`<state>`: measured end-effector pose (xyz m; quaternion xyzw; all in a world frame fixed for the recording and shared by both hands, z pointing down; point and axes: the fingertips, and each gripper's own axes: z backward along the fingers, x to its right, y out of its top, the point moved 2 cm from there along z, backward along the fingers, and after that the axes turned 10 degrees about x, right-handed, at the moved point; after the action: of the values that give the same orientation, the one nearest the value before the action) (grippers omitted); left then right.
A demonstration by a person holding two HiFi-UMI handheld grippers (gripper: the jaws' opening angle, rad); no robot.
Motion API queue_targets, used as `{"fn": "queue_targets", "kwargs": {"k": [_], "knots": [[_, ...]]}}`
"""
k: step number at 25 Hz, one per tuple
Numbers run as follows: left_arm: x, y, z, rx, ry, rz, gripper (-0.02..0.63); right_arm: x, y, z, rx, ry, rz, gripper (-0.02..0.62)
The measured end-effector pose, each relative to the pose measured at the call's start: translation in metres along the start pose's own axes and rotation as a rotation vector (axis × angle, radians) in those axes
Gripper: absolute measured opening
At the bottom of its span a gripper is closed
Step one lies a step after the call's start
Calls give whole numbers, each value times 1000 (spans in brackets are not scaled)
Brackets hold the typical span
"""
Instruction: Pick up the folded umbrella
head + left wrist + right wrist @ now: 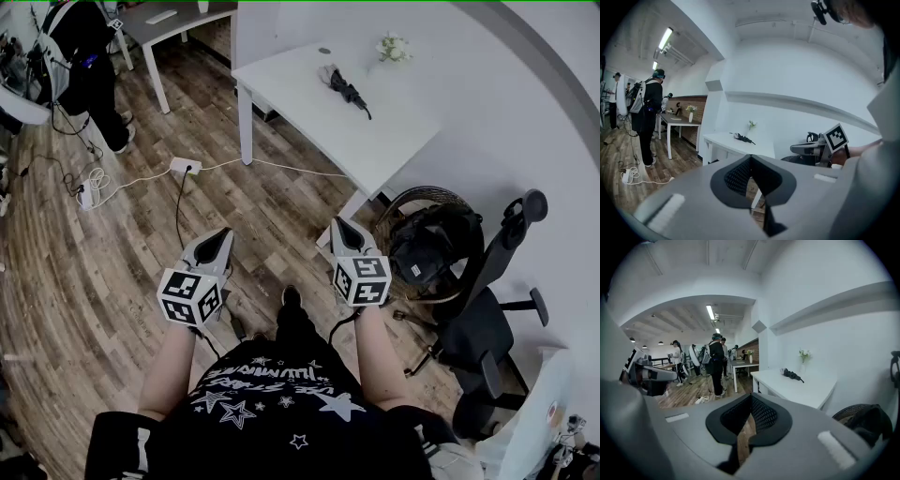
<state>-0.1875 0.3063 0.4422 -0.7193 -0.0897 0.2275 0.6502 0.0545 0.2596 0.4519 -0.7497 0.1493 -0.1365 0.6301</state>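
Observation:
The folded black umbrella (343, 88) lies on the white table (375, 141), near its far side and next to a small vase of white flowers (393, 47). It shows small and far off as the umbrella (742, 137) in the left gripper view and the umbrella (792, 375) in the right gripper view. Both grippers hang in front of the person's body, well short of the table. The left gripper (223, 236) has its jaws together with nothing between them. The right gripper (341, 225) is likewise shut and empty.
A black office chair (487, 300) and a round basket holding a dark bag (427, 246) stand right of the person. A power strip with white cables (180, 167) lies on the wooden floor. A second table (169, 23) and a standing person (84, 66) are at the far left.

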Motion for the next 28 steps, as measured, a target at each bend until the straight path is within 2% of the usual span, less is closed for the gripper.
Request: {"fn": "queue_targets", "kwargs": {"k": [16,21,24,28], "knots": [[-8,-13,22,-19,22,26,3,-17,-16,2,-35,16,-16,15],[-17,-22,18,-42,39,53,3,-20,-12,6,4,85,-24,15],[-19,-21,10,-47,32,51,3,-7,-11,-2,3,52,-14,15],[-28,-15,-8,-42,38,39,3,13,-11,-24,14,6,-52,15]]}}
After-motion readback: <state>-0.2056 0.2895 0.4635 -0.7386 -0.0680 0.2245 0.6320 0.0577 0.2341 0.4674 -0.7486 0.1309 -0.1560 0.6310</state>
